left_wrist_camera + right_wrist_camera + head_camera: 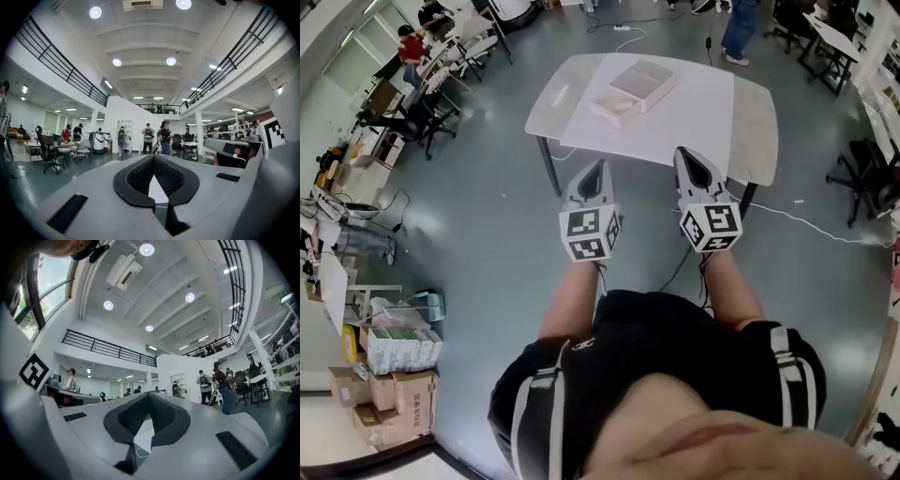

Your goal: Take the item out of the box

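Step in hand: approach, nothing touched yet. The person stands at the near edge of the table (755, 131), both grippers out front, pointing twd it. The left gripper (597, 169) has its jaws together at the tips w/ nothing btwn them; its own view shows only the room ahead and a sliver of white thru the gap behind the tips. The right gripper (688, 156) is the same: jaws closed tip to tip, empty, tilted a bit up. The box (644, 82) is white and flat, sits twd the far middle of the table, well apart from both grippers. A smaller white piece (614, 109) lies touching its near-left side; can't tell if that's a lid, a tray or the item itself, too small. Box open or lidded: can't tell either. Judgement: task barely begun, item prob. not out yet. Next move calls for bringing both grippers in over the table and opening the jaws before they reach the box, likely one gripper to steady the box or lift a lid, the other to pinch the item. Low smooth box, so it may slide if pushed w/o being held.
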`<state>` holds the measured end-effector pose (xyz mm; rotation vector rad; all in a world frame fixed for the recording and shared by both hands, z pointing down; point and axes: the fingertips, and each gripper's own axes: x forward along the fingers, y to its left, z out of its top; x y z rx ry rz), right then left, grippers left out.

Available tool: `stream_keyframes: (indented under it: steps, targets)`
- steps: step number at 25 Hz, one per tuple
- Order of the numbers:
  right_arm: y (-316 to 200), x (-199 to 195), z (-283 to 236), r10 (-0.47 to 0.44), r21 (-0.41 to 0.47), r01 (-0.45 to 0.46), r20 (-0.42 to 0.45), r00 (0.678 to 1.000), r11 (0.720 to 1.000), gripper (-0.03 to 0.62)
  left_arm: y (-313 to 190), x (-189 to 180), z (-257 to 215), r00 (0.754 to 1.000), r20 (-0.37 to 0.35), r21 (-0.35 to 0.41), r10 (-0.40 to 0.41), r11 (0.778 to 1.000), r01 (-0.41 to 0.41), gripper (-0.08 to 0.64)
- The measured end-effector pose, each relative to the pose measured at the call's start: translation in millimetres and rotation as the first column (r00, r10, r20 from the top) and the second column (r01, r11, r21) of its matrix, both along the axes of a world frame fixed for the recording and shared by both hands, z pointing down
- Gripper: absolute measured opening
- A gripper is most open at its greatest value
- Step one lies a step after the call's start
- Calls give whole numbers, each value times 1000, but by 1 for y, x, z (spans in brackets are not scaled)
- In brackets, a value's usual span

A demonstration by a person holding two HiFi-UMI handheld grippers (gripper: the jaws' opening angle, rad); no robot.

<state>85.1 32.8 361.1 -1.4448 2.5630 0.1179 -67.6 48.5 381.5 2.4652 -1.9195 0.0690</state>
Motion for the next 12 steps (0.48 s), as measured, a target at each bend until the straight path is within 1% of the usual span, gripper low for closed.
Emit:
stream_keyframes:
  steps: [3, 7, 12]
  targets:
    - [0, 4, 4, -7, -8, 7, 9, 1000, 1000, 14, 1, 4, 5, 1000, 0, -4, -11, 1000, 11, 14]
    - [-3, 10, 9, -14, -19, 14, 0, 1000, 1000, 14, 0, 11, 12, 1000, 2, -23, -16, 1000, 16, 14]
    - [-12, 8, 15, -15, -31, 15, -5, 1000, 999, 14, -9, 10, 18, 1000, 15, -28, -19, 999, 19, 14]
